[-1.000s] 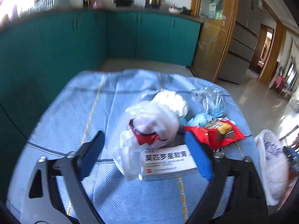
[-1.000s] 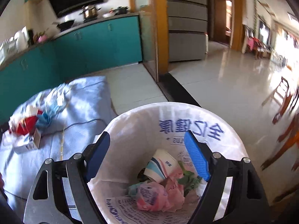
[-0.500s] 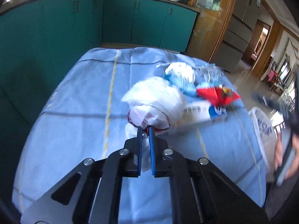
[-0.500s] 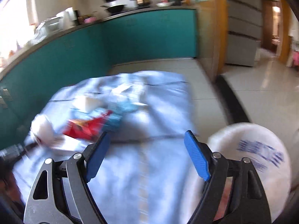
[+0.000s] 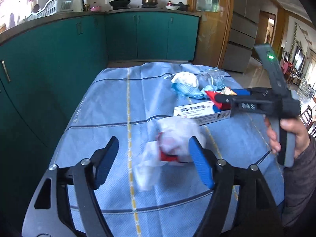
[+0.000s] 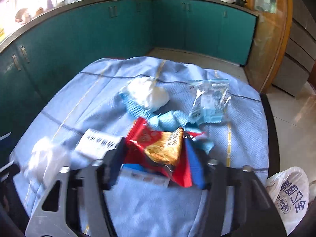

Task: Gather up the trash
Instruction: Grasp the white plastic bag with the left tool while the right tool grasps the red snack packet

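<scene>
A crumpled white plastic bag with red print lies on the blue tablecloth, against the right finger of my left gripper, which is open and empty. My right gripper has its jaws around a red snack wrapper, partly closed; I cannot tell if they grip it. It shows in the left wrist view over the same wrapper. A white medicine box lies beside it. A white tissue wad, blue wrappers and a clear packet lie beyond.
A white lined trash bag hangs at the table's right edge. Teal kitchen cabinets run along the left and back. A wooden door frame and tiled floor are at the right.
My left gripper was shut on the white bag and has opened; the bag now lies loose. My right gripper moved from over the trash bag to the red wrapper and narrowed.
</scene>
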{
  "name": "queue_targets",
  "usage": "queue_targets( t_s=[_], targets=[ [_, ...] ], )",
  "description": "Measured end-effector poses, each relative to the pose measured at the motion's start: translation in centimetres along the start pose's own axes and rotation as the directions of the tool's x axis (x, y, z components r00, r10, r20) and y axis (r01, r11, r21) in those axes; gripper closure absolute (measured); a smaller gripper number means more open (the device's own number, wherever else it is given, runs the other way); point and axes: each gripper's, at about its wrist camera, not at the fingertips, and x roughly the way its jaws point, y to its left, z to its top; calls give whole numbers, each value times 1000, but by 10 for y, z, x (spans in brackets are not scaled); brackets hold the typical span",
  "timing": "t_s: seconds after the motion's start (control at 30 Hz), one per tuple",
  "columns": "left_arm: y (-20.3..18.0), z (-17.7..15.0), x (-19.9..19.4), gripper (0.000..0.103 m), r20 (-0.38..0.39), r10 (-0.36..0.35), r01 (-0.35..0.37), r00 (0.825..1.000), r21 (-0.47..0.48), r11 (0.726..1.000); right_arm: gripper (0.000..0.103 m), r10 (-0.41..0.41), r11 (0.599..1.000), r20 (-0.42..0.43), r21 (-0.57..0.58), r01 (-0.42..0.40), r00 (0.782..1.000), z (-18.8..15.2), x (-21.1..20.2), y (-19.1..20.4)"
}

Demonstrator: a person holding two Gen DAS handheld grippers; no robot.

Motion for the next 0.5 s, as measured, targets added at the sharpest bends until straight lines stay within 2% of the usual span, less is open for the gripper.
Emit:
queue_targets(
  t_s=[0.1,0.23,0.3,0.47,0.5],
  targets=[
    [-10,5,8,22,0,-15,15,1000,13,1000,50,58,998,-1,1,-58,998,-14,-19,0],
    [-26,9,22,14,-16,-20,21,1000,41,999,49,79,997,-32,-23,-79,996,-38,-35,-13],
    [-35,11,32,13,-29,-21,22,999,64,998,28,76,997,-33,-20,-77,997,-48,-34,-20],
    [-46,10,57,13,-66,57,-50,996,95,994,19,42,999,-43,11,-41,998,-57,-33,-29],
    [-46,9,61,18,-74,64,-57,995,95,994,17,32,999,-43,7,-31,999,-56,-33,-27]
  ],
)
